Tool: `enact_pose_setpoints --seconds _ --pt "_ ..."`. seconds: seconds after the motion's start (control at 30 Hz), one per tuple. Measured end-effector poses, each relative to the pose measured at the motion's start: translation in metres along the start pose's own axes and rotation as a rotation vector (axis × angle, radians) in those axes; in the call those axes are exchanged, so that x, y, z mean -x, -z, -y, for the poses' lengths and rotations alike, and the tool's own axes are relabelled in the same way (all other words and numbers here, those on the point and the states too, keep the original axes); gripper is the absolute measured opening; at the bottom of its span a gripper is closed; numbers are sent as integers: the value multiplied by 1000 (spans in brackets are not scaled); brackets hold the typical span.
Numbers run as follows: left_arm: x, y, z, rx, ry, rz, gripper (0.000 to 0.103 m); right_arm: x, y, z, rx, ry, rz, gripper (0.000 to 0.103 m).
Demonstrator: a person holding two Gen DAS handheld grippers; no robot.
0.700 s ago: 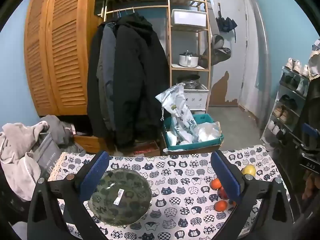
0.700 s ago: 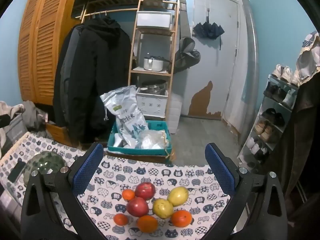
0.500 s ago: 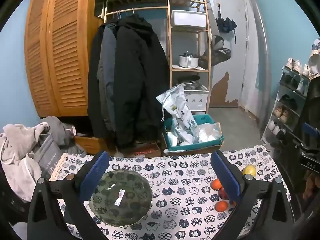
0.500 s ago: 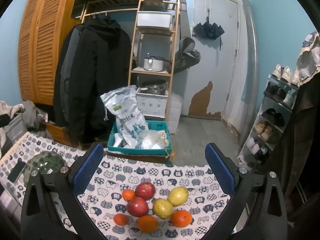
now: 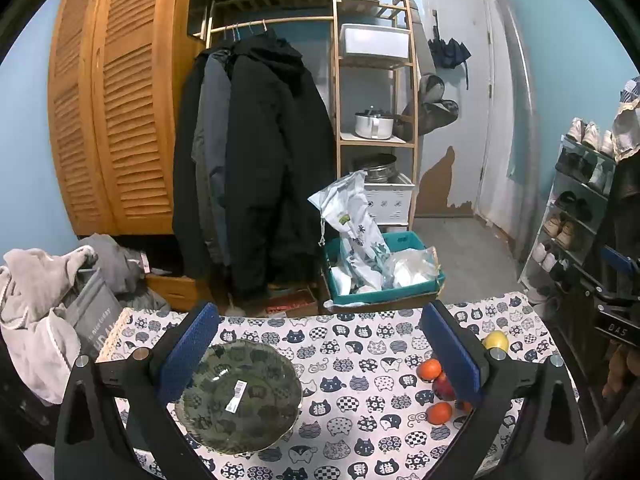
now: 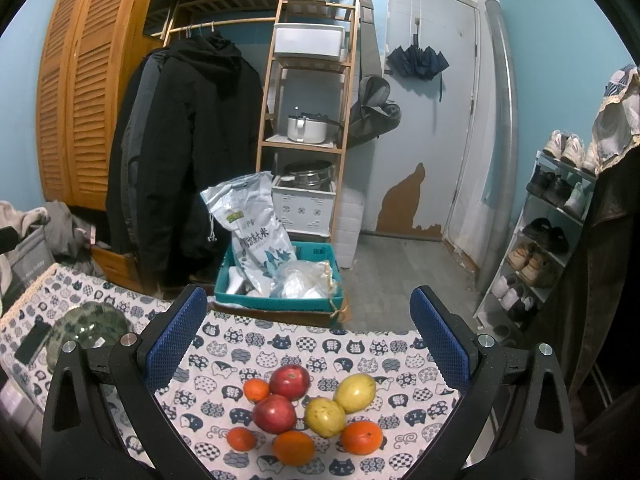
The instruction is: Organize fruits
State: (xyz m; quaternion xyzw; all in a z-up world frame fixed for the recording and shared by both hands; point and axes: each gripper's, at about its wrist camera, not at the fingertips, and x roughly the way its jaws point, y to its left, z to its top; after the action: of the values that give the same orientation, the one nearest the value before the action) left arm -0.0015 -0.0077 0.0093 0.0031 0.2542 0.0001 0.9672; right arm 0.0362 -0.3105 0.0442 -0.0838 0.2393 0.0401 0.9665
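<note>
Hovering over the fruit cluster (image 6: 304, 416), the right tongs (image 6: 308, 344) are held wide apart and empty; the left tongs (image 5: 320, 354), likewise spread, frame the glass bowl (image 5: 240, 396). Packed fruit could be knocked rolling off the counter (image 6: 360, 360).

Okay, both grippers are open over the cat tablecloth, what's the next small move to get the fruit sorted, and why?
Probably lower the right gripper toward the upper red apple, the fruit nearest its open fingers. All the fruit lies loose in one cluster on the tablecloth, and the green glass bowl under the left gripper holds nothing, so a first pick looks due.
</note>
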Motion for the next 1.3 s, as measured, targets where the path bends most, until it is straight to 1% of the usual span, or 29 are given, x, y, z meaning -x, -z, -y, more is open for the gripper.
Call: enact_pose_setpoints --seconds 1.3 --pt "4 1 -1 5 10 2 102 0 -2 -3 4 2 4 100"
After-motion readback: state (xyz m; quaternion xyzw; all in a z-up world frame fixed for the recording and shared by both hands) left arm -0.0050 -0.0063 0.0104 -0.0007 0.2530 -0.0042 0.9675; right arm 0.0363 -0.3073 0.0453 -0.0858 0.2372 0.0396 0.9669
